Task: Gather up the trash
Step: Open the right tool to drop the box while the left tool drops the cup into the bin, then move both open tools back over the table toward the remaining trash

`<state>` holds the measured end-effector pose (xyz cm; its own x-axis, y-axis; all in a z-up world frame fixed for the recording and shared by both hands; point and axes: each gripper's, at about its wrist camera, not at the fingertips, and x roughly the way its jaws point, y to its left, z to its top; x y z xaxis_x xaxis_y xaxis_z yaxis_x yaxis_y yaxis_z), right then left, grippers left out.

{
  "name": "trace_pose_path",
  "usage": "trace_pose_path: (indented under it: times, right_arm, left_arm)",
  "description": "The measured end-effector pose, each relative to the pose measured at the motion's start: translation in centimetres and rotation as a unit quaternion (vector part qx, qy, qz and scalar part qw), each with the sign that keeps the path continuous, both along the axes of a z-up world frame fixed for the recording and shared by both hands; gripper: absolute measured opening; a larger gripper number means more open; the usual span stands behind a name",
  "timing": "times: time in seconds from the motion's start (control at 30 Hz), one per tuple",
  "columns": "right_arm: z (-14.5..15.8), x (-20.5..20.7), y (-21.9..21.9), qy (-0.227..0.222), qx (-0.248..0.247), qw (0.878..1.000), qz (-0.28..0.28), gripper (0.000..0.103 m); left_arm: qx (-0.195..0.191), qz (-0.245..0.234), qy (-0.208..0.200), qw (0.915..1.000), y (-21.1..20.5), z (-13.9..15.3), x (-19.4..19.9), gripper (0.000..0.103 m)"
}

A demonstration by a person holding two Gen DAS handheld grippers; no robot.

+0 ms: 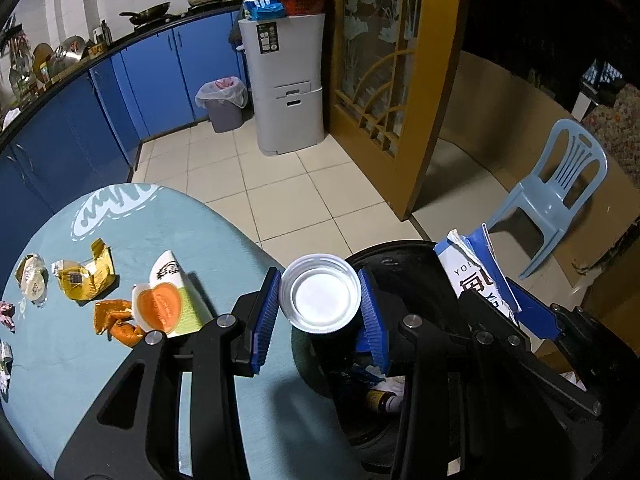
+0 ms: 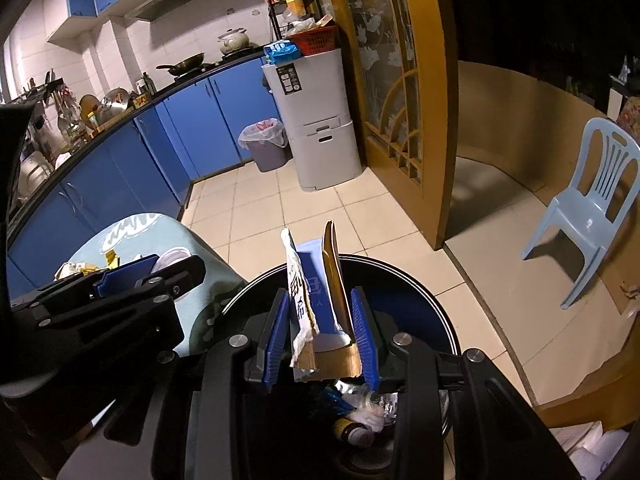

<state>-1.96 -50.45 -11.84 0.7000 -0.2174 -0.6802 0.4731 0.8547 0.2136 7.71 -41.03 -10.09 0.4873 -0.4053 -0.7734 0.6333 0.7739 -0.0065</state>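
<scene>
My left gripper [image 1: 320, 304] is shut on a white plastic cup [image 1: 320, 294], its open mouth facing the camera, held at the near rim of a black trash bin [image 1: 400, 250]. My right gripper [image 2: 322, 334] is shut on a torn blue and white carton [image 2: 316, 300], held upright over the same black trash bin [image 2: 424, 300]. The carton also shows in the left wrist view [image 1: 476, 276]. Several wrappers lie on the blue-green table [image 1: 120, 360]: a gold wrapper [image 1: 86, 276], an orange wrapper [image 1: 116, 320] and a white packet with an orange heart [image 1: 168, 296].
The bin holds a brown bottle [image 2: 354, 432] and crumpled paper. A grey bin with a white liner [image 1: 224, 104] and a grey cabinet [image 1: 290, 84] stand by the blue kitchen cupboards. A light blue plastic chair [image 1: 556, 188] stands at the right on the tiled floor.
</scene>
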Motion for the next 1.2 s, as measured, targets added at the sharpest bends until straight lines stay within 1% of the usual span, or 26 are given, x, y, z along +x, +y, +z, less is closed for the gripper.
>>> trace_pose_path:
  times: [0.07, 0.17, 0.27, 0.3, 0.33, 0.37, 0.4, 0.43, 0.47, 0.5, 0.6, 0.9, 0.97, 1.0, 1.1, 1.17, 1.2]
  right_arm:
    - [-0.1, 0.0, -0.3, 0.001, 0.002, 1.0, -0.006, 0.032]
    - [0.0, 0.1, -0.3, 0.008, -0.01, 1.0, -0.016, 0.032]
    - [-0.4, 0.2, -0.9, 0.017, -0.001, 1.0, -0.023, 0.032]
    - [-0.5, 0.2, -1.0, 0.019, 0.002, 1.0, -0.024, 0.032]
    - [-0.6, 0.1, -1.2, 0.021, 0.003, 0.999, -0.029, 0.032]
    - [-0.6, -0.1, -1.4, 0.02, 0.003, 0.999, -0.034, 0.032]
    - [-0.7, -0.3, -1.6, 0.019, 0.004, 0.999, -0.038, 0.04]
    - [-0.8, -0.4, -1.8, 0.019, 0.007, 0.999, -0.038, 0.058]
    - [-0.8, -0.5, -2.0, 0.018, 0.01, 0.999, -0.038, 0.098]
    - [-0.7, -0.7, -1.9, 0.011, 0.007, 0.999, -0.039, 0.096]
    - [-0.6, -0.7, -1.6, 0.012, 0.002, 0.999, -0.038, 0.096]
    - [-0.2, -0.8, -1.3, 0.011, 0.004, 0.999, -0.045, 0.096]
    - [-0.1, -0.8, -1.1, 0.01, 0.007, 0.999, -0.046, 0.096]
    - [-0.1, -0.8, -0.9, 0.009, 0.008, 0.999, -0.045, 0.096]
    - [0.1, -0.7, -0.3, 0.004, 0.015, 0.999, -0.041, 0.096]
    - [0.4, -0.3, 0.5, -0.001, 0.015, 0.999, -0.038, 0.096]
    - [0.6, 0.0, 1.0, -0.003, 0.017, 0.999, -0.036, 0.096]
  left_arm:
    - [0.002, -0.002, 0.002, 1.0, -0.3, -0.2, 0.0, 0.041]
    - [0.005, -0.004, 0.002, 1.0, -0.7, -0.3, -0.1, 0.041]
    - [0.002, -0.002, 0.008, 1.0, -0.9, -0.3, -0.1, 0.044]
    - [0.004, 0.003, 0.01, 0.9999, -1.0, -0.3, -0.1, 0.049]
    - [0.006, 0.009, 0.011, 0.9999, -0.9, -0.3, 0.1, 0.061]
    - [0.005, 0.017, 0.013, 0.9998, -0.8, -0.4, 0.3, 0.068]
    - [-0.002, 0.024, 0.019, 0.9995, -0.5, -0.3, 0.7, 0.089]
    - [-0.013, 0.026, 0.026, 0.9992, -0.3, -0.2, 0.9, 0.099]
    - [-0.024, 0.028, 0.028, 0.9989, -0.1, -0.1, 1.0, 0.099]
    - [-0.028, 0.03, 0.025, 0.9988, 0.0, 0.1, 1.0, 0.099]
    - [-0.015, 0.026, 0.0, 0.9995, -0.2, 0.5, 0.4, 0.099]
    - [-0.012, 0.029, -0.016, 0.9994, 0.5, 1.1, -0.1, 0.1]
    - [-0.018, 0.026, -0.023, 0.9992, 1.1, 1.5, -0.3, 0.099]
    - [-0.024, 0.026, -0.029, 0.9989, 1.4, 1.7, -0.3, 0.099]
    - [-0.046, 0.029, -0.066, 0.9963, 3.0, 2.8, -0.9, 0.099]
    - [-0.047, 0.035, -0.086, 0.9946, 4.4, 3.3, -0.9, 0.099]
    - [-0.044, 0.038, -0.089, 0.9943, 4.7, 3.4, -0.7, 0.099]
